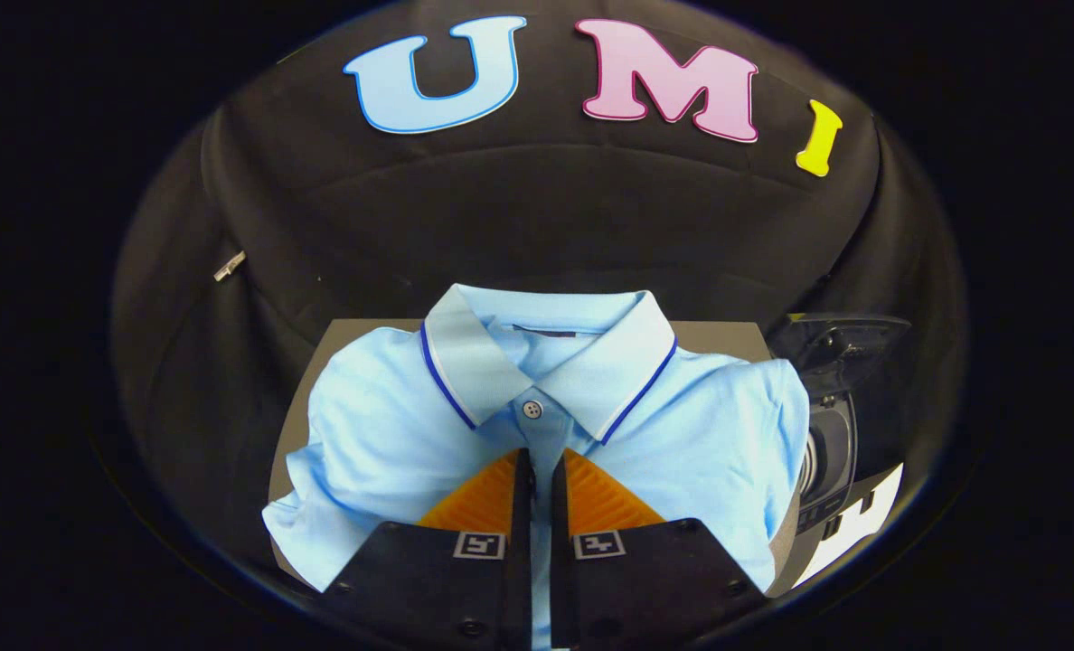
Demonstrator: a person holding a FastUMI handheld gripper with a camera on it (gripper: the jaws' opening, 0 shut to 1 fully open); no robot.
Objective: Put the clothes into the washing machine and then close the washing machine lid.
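Against black cloth, the gripper (pixel 540 461) angles down, pinching the polo shirt (pixel 383 434) placket.

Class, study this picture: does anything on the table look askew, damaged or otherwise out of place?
Nothing stands out. The light blue polo shirt lies neatly folded on the table, collar flat and buttoned. The tool sits low over its placket, fingers nearly closed on a narrow strip of fabric. The washing machine stands beside it, lid raised.
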